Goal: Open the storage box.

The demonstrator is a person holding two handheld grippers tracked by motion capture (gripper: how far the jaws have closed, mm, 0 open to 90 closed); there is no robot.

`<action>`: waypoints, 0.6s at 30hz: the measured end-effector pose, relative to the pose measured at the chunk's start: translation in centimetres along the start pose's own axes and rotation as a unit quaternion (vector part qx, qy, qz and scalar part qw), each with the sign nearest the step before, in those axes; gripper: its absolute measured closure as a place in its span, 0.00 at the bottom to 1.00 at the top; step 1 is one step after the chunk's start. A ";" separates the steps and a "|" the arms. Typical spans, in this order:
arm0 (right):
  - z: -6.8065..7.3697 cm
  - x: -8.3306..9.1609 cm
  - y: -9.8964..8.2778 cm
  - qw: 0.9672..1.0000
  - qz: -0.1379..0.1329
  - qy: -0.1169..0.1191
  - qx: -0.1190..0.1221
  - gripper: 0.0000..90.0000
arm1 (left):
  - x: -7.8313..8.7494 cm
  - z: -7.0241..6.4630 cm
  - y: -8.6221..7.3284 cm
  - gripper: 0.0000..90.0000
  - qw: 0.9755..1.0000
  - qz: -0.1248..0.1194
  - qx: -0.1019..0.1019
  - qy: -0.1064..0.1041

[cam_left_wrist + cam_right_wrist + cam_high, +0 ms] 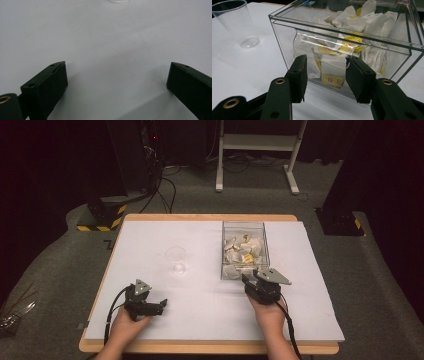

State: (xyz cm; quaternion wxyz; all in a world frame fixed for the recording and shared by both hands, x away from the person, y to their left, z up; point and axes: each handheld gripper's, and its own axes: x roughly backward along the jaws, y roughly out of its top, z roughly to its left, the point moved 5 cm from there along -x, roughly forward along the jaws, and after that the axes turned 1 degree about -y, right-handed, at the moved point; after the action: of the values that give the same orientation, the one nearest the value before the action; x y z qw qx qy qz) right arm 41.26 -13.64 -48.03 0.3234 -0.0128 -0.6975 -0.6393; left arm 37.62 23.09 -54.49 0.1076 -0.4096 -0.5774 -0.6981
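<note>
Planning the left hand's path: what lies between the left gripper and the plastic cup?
Nothing: bare white table between left gripper and cup, per the high view.

In the right gripper view the clear box (352, 37) runs off the top and right edges, and its curved handle (324, 53) sits between the jaws, though contact cannot be told. The print on the yellow-tagged sachets (332, 80) is too small to read. The plastic cup (119, 1) is cut by the top edge of the left gripper view (just its base). Dark clutter (15, 312) at the high view's left edge stays unclear.
</note>
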 end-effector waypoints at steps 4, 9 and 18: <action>0.1 0.4 -0.2 1.000 0.000 0.002 0.002 0.59 | 0.0 0.0 0.0 0.04 1.000 0.000 0.000 0.000; 0.3 0.9 -0.6 1.000 -0.004 0.006 0.002 0.59 | 0.0 0.0 0.0 0.04 1.000 0.000 0.000 0.000; 0.6 1.7 -1.1 1.000 -0.009 0.010 0.007 0.60 | 0.0 0.0 0.0 0.04 1.000 0.000 0.000 0.000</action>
State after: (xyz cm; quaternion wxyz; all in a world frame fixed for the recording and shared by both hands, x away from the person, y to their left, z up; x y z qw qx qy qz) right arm 39.19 -13.93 -48.24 0.3245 0.0025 -0.6991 -0.6372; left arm 37.62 23.08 -54.49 0.1076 -0.4094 -0.5773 -0.6982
